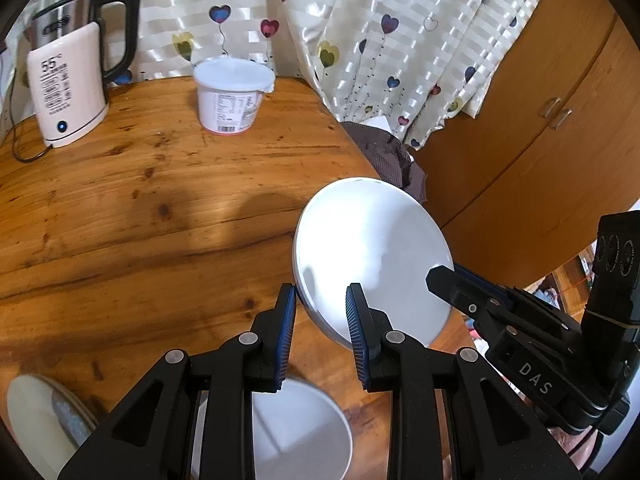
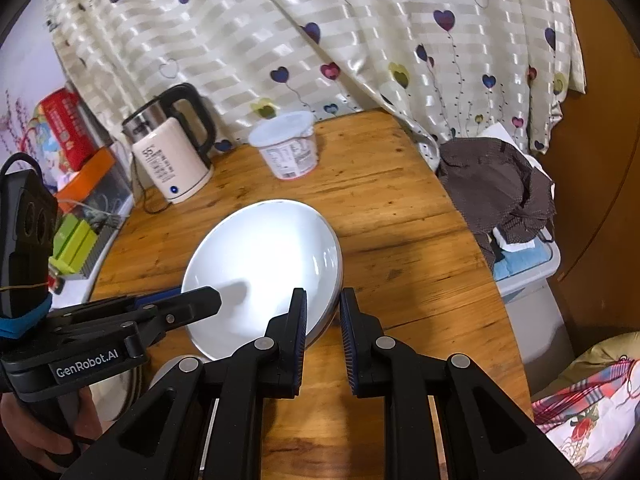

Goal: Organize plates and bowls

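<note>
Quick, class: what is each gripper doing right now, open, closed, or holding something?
Left gripper: fingers straddle the white plate's rim; whether they clamp it cannot be told.
Right gripper: the same at the plate's opposite rim; grip cannot be told.

White plate point(image 2: 264, 264) between black grippers with blue ribbed pads point(image 1: 287, 336); beyond, knotted orange-brown wooden table point(image 1: 140, 216). Far ahead: cream-and-black kettle point(image 1: 68, 80), white tub point(image 1: 232, 96) with red base band, and cream striped curtain point(image 2: 280, 40) patterned with blue, pink and yellow hearts.
</note>
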